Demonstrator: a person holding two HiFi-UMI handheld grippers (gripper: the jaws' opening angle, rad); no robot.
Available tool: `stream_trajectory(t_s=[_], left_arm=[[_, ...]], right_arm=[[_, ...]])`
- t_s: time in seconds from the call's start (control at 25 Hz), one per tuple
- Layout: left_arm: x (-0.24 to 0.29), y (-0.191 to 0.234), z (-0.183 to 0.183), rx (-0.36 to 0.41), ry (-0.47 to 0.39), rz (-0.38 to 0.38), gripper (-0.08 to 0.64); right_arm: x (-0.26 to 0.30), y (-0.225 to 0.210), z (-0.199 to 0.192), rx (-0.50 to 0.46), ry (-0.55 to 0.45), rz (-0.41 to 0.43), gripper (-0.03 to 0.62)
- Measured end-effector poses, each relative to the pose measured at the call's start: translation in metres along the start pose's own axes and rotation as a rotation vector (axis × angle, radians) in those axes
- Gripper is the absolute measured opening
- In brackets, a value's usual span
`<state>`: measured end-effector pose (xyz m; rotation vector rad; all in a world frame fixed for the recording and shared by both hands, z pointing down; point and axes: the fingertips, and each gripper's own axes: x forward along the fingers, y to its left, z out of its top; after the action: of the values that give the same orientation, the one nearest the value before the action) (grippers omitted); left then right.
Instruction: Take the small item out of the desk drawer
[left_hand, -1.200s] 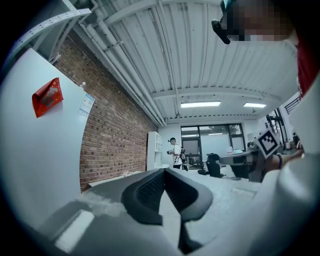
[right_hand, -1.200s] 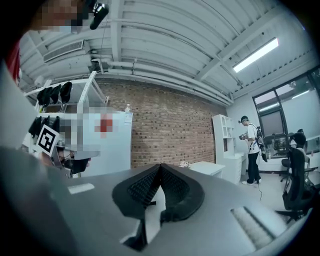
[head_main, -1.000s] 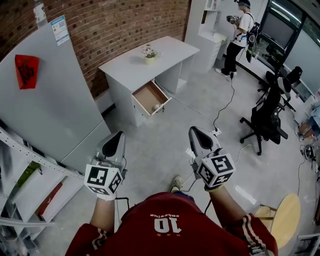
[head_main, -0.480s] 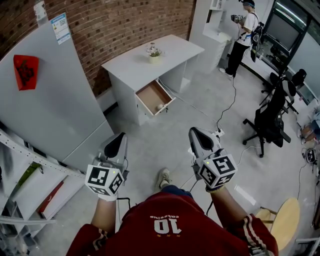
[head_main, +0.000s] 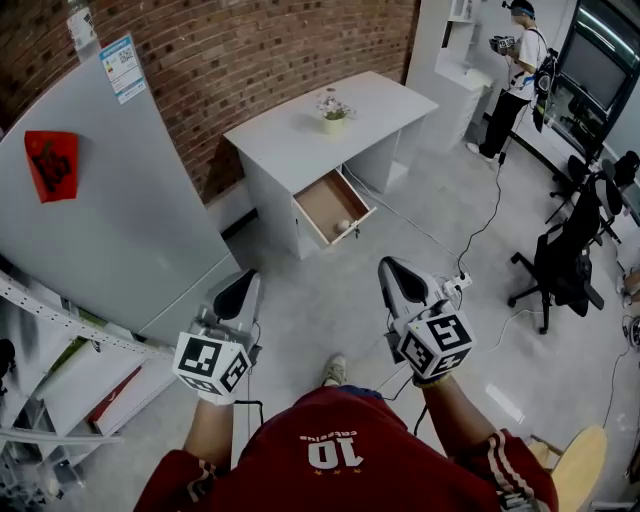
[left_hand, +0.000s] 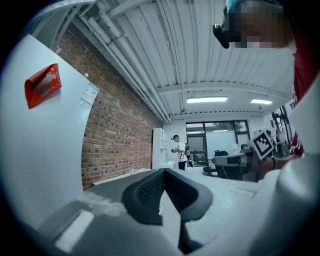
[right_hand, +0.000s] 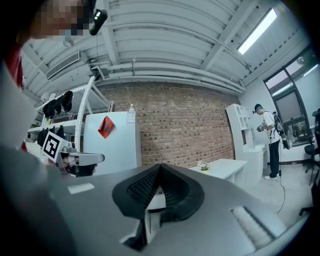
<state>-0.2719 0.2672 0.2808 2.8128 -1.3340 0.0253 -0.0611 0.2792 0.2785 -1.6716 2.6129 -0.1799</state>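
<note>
A white desk (head_main: 368, 100) stands against the brick wall, well ahead of me. Its wooden drawer (head_main: 327, 200) is pulled open, and a small pale round item (head_main: 344, 224) lies near the drawer's front right corner. My left gripper (head_main: 240, 282) is held out over the floor, shut and empty. Level with it on the other side, my right gripper (head_main: 392, 268) is also shut and empty. Both are far short of the drawer. In the left gripper view the gripper (left_hand: 164, 172) shows closed pads, as does the gripper (right_hand: 159, 168) in the right gripper view.
A tall grey cabinet (head_main: 110, 210) rises at the left, with white shelving (head_main: 60, 380) below it. A small potted plant (head_main: 331, 110) sits on the desk. A person (head_main: 516, 55) stands at the far right, near a black office chair (head_main: 575, 265). Cables (head_main: 480, 235) trail across the floor.
The desk and open drawer have shifted right and look slightly nearer as I walk toward them. Both grippers keep their pose and stay shut.
</note>
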Motion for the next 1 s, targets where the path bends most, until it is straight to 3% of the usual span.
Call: stream_trajectory(t_s=[0.16, 0.44, 0.76, 1.0], left_arm=[[0.031, 0.017, 0.005, -0.033, 0.002, -0.014, 0.003], [0.101, 0.047, 0.019, 0.004, 0.005, -0.015, 0.003], [0.189, 0.050, 0.035, 0.069, 0.019, -0.049, 0.003], [0.227, 0.047, 0.035, 0.114, 0.059, -0.075, 0.003]], right_arm=[[0.036, -0.018, -0.002, 0.023, 0.005, 0.024, 0.002], [0.095, -0.051, 0.013, 0.021, -0.025, 0.054, 0.002], [0.129, -0.124, 0.017, 0.096, -0.064, 0.023, 0.003], [0.139, -0.161, 0.005, 0.151, -0.059, -0.010, 0.002]])
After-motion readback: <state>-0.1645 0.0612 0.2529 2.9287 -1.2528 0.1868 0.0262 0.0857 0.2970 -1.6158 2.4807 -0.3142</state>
